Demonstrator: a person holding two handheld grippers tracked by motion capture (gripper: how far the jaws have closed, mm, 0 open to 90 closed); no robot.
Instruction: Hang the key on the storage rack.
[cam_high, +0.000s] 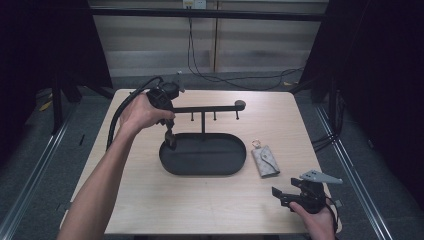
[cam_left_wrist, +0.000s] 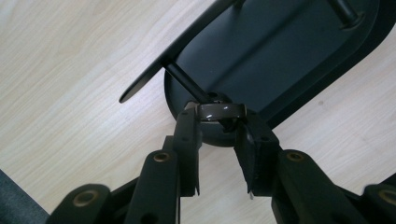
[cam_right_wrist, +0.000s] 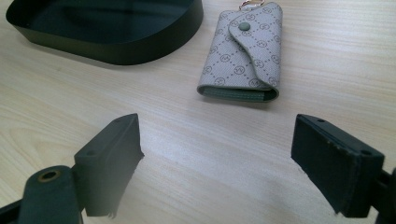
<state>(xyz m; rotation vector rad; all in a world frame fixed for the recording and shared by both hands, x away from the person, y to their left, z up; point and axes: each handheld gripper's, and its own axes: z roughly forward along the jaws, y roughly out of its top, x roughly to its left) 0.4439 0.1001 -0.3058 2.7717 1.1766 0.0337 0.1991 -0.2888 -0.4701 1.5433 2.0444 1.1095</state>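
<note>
Resting at the near right corner of the bench (cam_high: 150, 210), the right hand-held gripper (cam_high: 278, 196) sits in the person's right hand (cam_high: 320, 222), its jaws spread wide with nothing between them; the right gripper view shows bare wood in the gap and the two black pads (cam_right_wrist: 114, 154) well apart. Just beyond it, towards the right edge, lies a grey patterned key pouch (cam_high: 265, 160), flat on the wood; the right gripper view adds its snap button and printed pattern, which the high view leaves too small to read, while the high view shows a small ring at its far end.

Near the middle of the bench stands a black oval tray (cam_high: 202, 155) with a thin post rising from it and a crossbar (cam_high: 210, 108) carrying short pegs. The high view gives the whole stand and the left forearm reaching over the left side of the bench, with the left hand-held gripper (cam_high: 170, 139) pointing down at the tray's left end. The left gripper view shows what that view hides: the jaws are clamped on a dark brown ring-shaped band (cam_left_wrist: 219, 112), held at the fingertips just over the tray's rim (cam_left_wrist: 280, 109) and under the crossbar's end, touching one of its pegs
</note>
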